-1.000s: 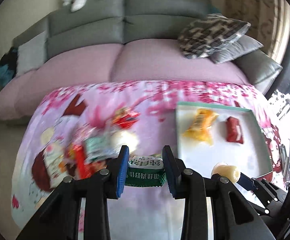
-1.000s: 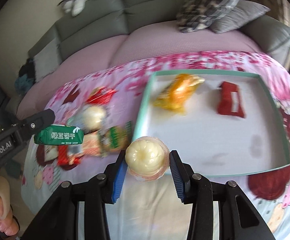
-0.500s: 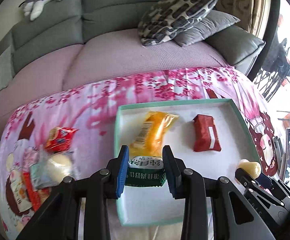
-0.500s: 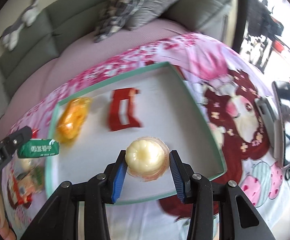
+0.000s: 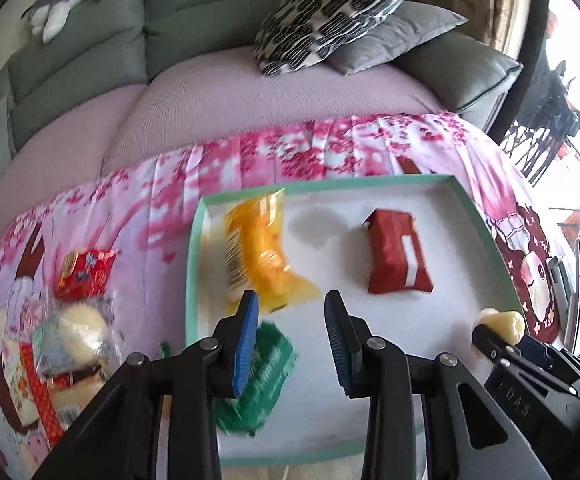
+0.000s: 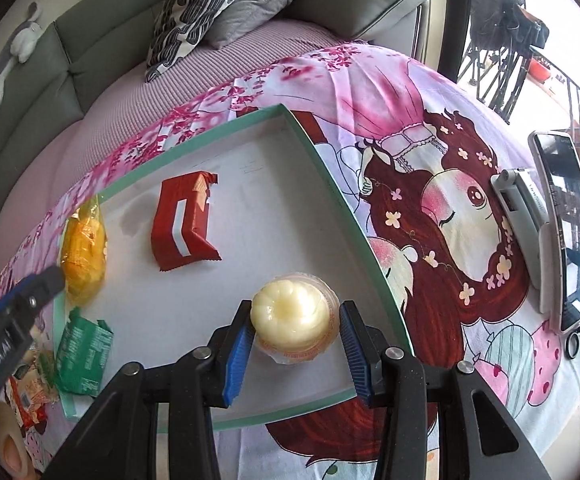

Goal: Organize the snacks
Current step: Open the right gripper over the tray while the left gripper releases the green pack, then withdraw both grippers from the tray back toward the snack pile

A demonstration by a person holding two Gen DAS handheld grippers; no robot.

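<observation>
A white tray with a teal rim [image 5: 370, 178] [image 6: 346, 208] lies on the pink cloth. It holds an orange packet [image 5: 258, 248] [image 6: 84, 252] and a red packet [image 5: 396, 256] [image 6: 182, 220]. A green biscuit packet [image 5: 266, 376] [image 6: 84, 356], blurred in the left wrist view, lies at the tray's near left edge. My left gripper [image 5: 290, 320] [image 6: 38, 284] hovers just above the green packet, jaws apart, with only bare tray between them. My right gripper [image 6: 294, 332] is shut on a pale yellow pudding cup [image 6: 290, 312] [image 5: 502, 322] low over the tray's near right part.
Left of the tray lies a heap of wrapped snacks [image 5: 70, 340] and a small red packet [image 5: 84, 272]. A phone on a stand [image 6: 566, 220] sits at the cloth's right edge. Behind is a sofa with cushions [image 5: 330, 12].
Both grippers moved right, from the snack heap to over the tray. The green packet has left my left gripper's jaws and dropped onto the tray. The pudding cup stayed gripped.
</observation>
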